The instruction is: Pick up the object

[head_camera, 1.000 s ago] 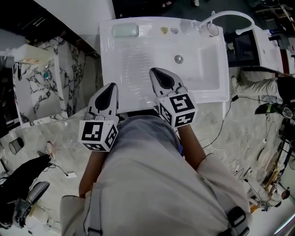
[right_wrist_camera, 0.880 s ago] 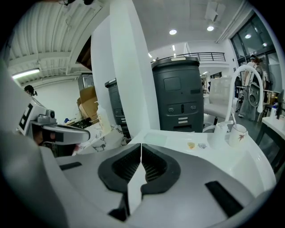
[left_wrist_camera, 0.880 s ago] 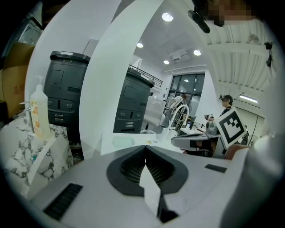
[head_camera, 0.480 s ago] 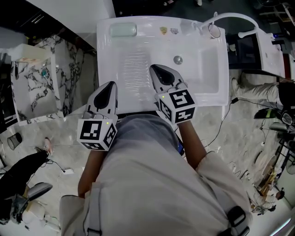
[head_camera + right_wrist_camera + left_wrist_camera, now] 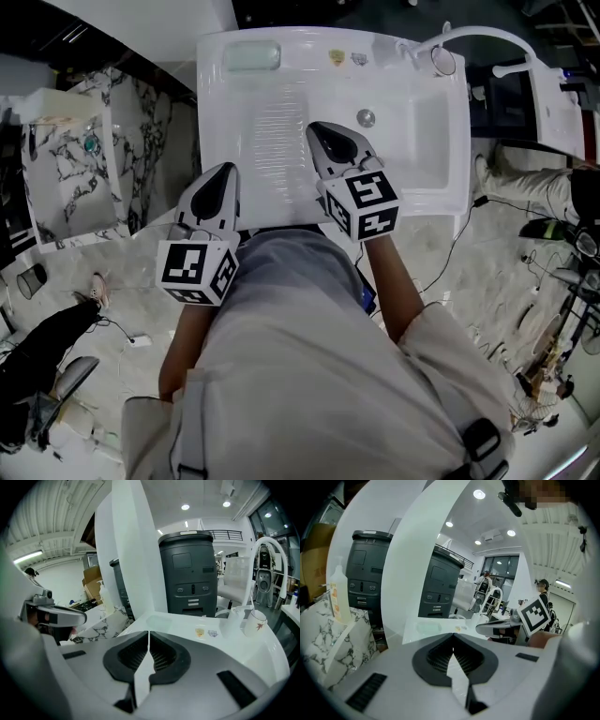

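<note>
Left hand-held gripper (image 5: 453, 637) and right hand-held gripper (image 5: 148, 633) both closed, empty — pale green bar (image 5: 251, 58), perhaps soap, beyond.

Wears a pale grey short-sleeved top (image 5: 309, 356), with a black strap (image 5: 480, 448) and buckle at the top's lower right. Ahead of the top, a white teardrop-shelled left gripper (image 5: 228, 172) and right gripper (image 5: 313, 129), each with black ribbed fingers (image 5: 436, 656) and a black-and-white square-marker cube (image 5: 197, 270).
</note>
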Tool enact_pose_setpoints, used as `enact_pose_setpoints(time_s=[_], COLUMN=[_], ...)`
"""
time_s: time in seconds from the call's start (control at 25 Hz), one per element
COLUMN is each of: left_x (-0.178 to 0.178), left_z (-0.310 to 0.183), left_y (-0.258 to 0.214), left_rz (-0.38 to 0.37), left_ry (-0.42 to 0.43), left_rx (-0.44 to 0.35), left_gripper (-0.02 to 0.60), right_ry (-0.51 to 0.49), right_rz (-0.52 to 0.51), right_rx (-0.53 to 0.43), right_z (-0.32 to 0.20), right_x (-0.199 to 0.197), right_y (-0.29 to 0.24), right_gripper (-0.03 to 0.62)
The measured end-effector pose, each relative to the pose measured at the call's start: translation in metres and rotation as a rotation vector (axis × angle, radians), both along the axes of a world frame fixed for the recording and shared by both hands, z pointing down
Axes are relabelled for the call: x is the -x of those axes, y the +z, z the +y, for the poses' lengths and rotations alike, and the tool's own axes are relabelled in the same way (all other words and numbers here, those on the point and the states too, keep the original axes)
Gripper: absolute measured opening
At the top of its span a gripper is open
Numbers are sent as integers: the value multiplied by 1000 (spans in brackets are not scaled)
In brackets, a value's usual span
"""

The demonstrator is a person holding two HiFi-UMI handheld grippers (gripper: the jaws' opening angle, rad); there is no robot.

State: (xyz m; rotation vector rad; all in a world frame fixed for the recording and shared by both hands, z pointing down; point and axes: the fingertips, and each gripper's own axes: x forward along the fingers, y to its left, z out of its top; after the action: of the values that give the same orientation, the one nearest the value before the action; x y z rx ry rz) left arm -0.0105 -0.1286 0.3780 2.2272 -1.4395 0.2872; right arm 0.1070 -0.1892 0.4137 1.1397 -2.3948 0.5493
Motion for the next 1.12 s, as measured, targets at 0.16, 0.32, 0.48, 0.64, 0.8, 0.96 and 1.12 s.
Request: enact_pose_setpoints(time_s=[0.16, 0.32, 0.48, 0.64, 0.8, 0.96, 1.12], left_x=[4, 8, 13, 21, 25, 29, 30], left_z=[-4, -8, -9, -13, -19, -21, -25], left_y=[1, 1, 3, 4, 4, 9, 10], left_rz=[0, 3, 3, 8, 6, 10, 13], left_ry=[-2, -6, -6, -17, -20, -18, -11], left_rx=[8, 10, 16, 25, 27, 40, 44], left_gripper=[6, 6, 6, 6, 6, 6, 6], right_ry=[3, -6, -14, -23, -43, -54, -65], right_rz=[5, 10, 20, 29, 49, 66, 80], right_rx=[8, 10, 8, 14, 21, 19, 19], right_z=[-6, -11, -18, -24, -34, -42, -50], right_x=[2, 7, 13, 19, 26, 30, 35], right_y=[2, 4, 6, 9, 12, 15, 17], right_gripper=[14, 14, 14, 14, 14, 14, 15])
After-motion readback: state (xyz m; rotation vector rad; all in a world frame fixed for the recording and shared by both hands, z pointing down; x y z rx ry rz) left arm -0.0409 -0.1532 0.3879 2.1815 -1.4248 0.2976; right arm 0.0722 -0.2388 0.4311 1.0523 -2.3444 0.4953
